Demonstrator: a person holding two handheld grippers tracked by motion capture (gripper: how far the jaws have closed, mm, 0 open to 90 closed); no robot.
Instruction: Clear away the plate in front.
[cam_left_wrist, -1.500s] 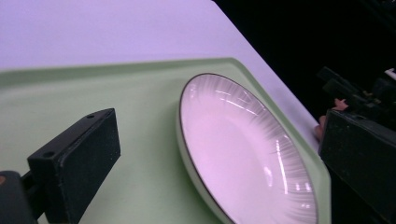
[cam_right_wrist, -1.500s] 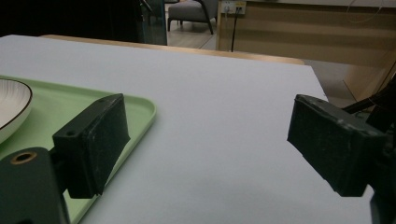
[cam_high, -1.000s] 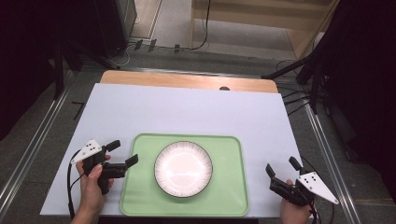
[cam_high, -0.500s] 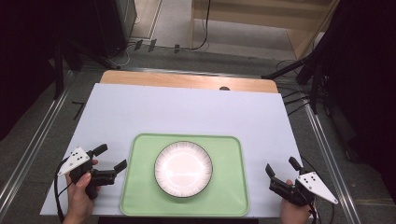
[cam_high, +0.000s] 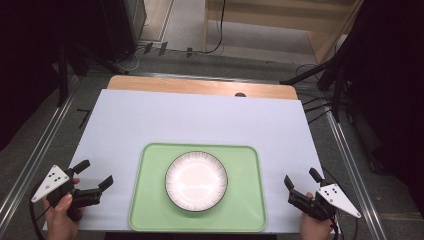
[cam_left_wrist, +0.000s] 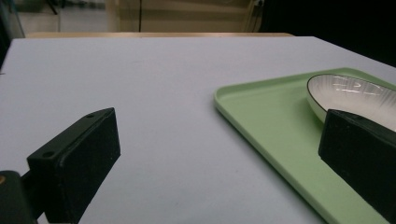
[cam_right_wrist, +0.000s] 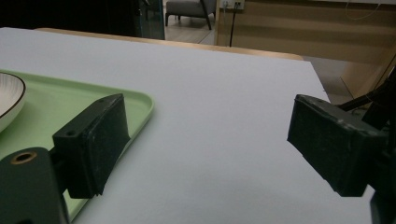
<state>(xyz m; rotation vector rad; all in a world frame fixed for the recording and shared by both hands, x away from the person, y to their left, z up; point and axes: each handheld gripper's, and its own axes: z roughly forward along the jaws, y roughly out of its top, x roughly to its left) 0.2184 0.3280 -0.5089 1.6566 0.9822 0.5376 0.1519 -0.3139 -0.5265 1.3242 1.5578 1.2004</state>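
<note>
Dim room all around, cables on the floor, and a white tabletop (cam_high: 200, 120) doing the work in the middle. Far left, the left gripper (cam_high: 92, 181) sits low off the tray's left edge, fingers (cam_left_wrist: 77, 156) spread wide and holding nothing, looks parked to me. Next over is the green tray (cam_high: 150, 200), near the front edge, with a white plate (cam_high: 196, 181) resting at its centre, probably so both hands reach it easily. Far right, the right gripper (cam_high: 300, 186) waits just off the tray's right side, fingers also spread and empty. So the plate lies between the two, well apart from both.
</note>
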